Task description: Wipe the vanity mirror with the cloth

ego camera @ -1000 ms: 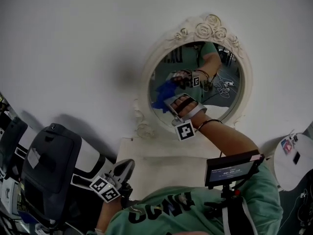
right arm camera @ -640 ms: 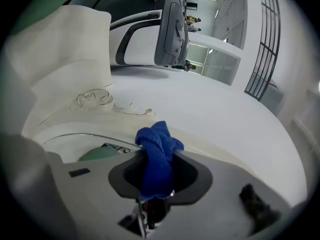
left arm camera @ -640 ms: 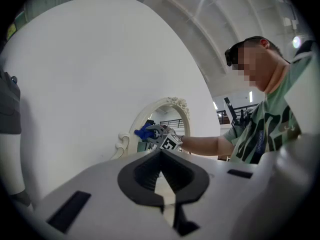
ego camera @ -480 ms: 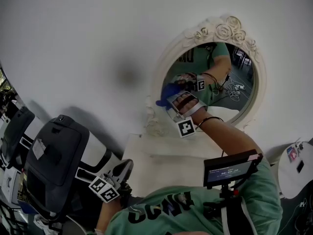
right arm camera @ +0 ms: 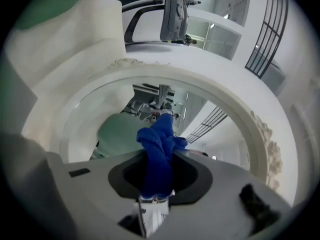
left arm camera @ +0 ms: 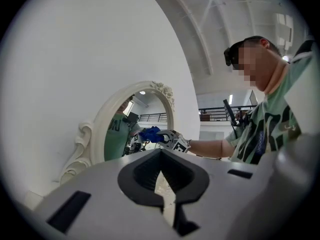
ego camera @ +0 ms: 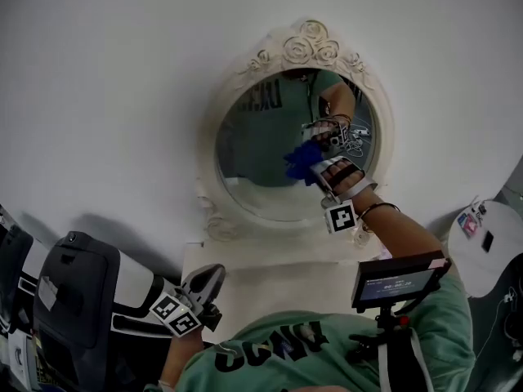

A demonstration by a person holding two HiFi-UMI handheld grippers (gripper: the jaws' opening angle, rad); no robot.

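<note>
Right tool (ego camera: 320, 168) clamped on blue cloth (ego camera: 299, 160), seemingly touching mirror (ego camera: 253, 158), right side. Wiping underway; left part likely undone. Left tool (ego camera: 203, 287) closed, empty, lower left.

Three cameras, one shared mirror

The head view looks steeply down from overhead onto the oval, ornate white-framed vanity mirror (ego camera: 249, 149) leaning on a plain white wall (ego camera: 106, 80), with both grippers in frame. The left gripper view sits low and well back, looking along the left gripper (left arm camera: 162, 176) across to that mirror and the right gripper (left arm camera: 169, 138). The right gripper view faces the glass from close by, with the bunched blue cloth (right arm camera: 159, 154) at its centre. All three views share the mirror
</note>
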